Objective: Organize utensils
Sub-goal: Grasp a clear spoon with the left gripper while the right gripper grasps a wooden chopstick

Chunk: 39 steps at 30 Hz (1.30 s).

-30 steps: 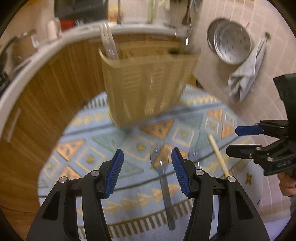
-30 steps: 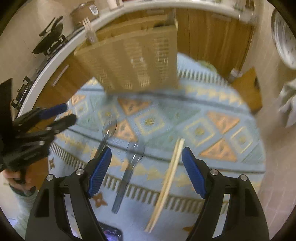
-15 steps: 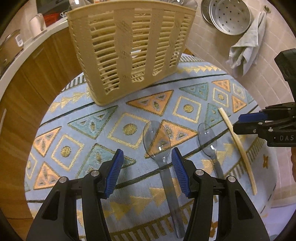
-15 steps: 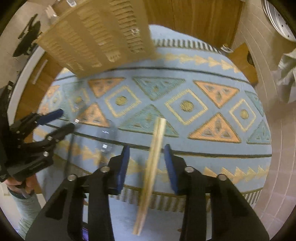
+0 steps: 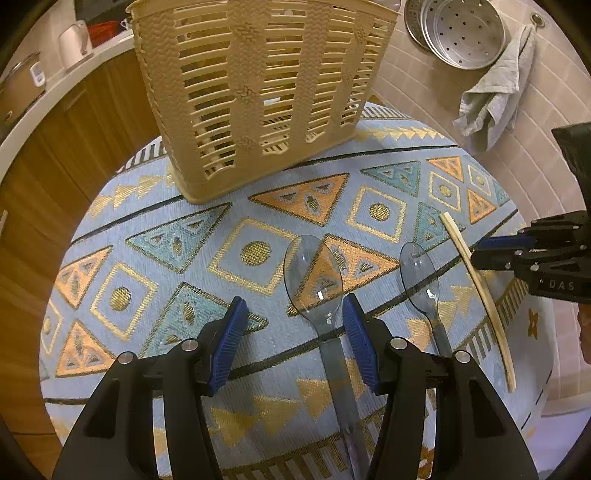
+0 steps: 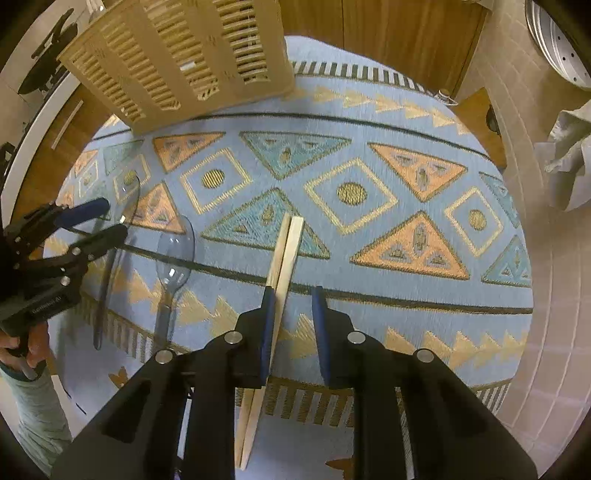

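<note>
Left wrist view, two clear spoons [image 5: 314, 284], chopstick pair [image 5: 476, 288], one basket [image 5: 258, 92]

You see a light blue rug [image 5: 155, 206] with orange triangles and gold diamonds on the tiled floor [image 5: 417, 92]. A round metal tray with holes [image 5: 465, 29] leans by a crumpled grey cloth [image 5: 491, 96]. Brown wooden cabinets [image 5: 74, 122] stand behind, with a white kettle [image 5: 75, 44] on top.

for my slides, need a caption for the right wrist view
Right gripper closing around wooden chopsticks on a patterned mat.
</note>
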Motion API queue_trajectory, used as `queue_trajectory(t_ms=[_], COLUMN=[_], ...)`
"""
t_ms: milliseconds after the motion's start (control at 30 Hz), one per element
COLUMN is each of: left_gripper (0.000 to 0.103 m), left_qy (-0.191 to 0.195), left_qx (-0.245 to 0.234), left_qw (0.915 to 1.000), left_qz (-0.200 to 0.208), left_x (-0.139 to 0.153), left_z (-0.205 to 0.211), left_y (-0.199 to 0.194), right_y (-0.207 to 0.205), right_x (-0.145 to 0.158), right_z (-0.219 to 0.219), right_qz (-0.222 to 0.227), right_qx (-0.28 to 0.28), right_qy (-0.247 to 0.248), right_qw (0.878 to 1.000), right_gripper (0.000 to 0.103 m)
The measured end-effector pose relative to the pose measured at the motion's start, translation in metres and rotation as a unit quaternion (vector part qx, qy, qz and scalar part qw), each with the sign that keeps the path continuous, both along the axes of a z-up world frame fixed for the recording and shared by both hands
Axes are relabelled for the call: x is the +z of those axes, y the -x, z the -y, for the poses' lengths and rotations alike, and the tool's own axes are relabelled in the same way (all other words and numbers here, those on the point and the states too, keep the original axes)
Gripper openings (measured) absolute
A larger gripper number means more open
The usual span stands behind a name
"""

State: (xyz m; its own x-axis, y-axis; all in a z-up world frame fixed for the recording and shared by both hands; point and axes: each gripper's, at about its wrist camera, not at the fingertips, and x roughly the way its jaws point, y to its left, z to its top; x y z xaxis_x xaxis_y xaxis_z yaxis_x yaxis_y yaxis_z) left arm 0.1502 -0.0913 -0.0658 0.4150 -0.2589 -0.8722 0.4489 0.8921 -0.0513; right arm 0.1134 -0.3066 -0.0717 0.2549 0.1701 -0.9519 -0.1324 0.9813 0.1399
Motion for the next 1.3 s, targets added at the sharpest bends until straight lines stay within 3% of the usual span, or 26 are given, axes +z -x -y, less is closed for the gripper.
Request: queue_trajectory(t_ms=[167, 267, 333, 467, 900, 1100, 1200, 1300], left_gripper=[0.053, 0.053, 0.053, 0.053, 0.053, 0.054, 0.057, 0.059], left_qy=[0.002, 0.000, -0.004, -0.007, -0.010, -0.016, -0.025, -0.036], left_qx=[0.004, 0.007, 0.007, 0.005, 0.001, 0.003, 0.001, 0.004], left_qw=[1.0000, 1.0000, 1.0000, 1.0000, 0.9999, 0.9998, 0.9996, 0.9993], left_qz=[0.000, -0.001, -0.002, -0.002, 0.000, -0.008, -0.011, -0.012], left_x=[0.000, 0.001, 0.000, 0.000, 0.002, 0.000, -0.001, -0.003], left_z=[-0.001, -0.003, -0.004, -0.008, 0.003, 0.002, 0.005, 0.010], left_y=[-0.002, -0.003, -0.003, -0.001, 0.000, -0.003, -0.003, -0.006], right_y=[-0.005, -0.006, -0.006, -0.004, 0.001, -0.003, -0.007, -0.003], right_x=[-0.001, 0.001, 0.001, 0.009, 0.004, 0.002, 0.001, 0.001], right_z=[-0.001, -0.013, -0.011, 0.012, 0.012, 0.008, -0.002, -0.008], right_qz=[-0.023, -0.018, -0.023, -0.029, -0.026, -0.036, -0.027, -0.016], right_qx=[-0.002, 0.023, 0.026, 0.006, 0.010, -0.004, 0.019, 0.036], right_qy=[-0.027, 0.011, 0.011, -0.057, -0.015, -0.025, 0.001, 0.016], right_qw=[0.999, 1.000, 0.999, 0.998, 1.000, 0.999, 0.999, 0.999], right_gripper=[0.018, 0.018, 0.017, 0.015, 0.012, 0.012, 0.012, 0.006])
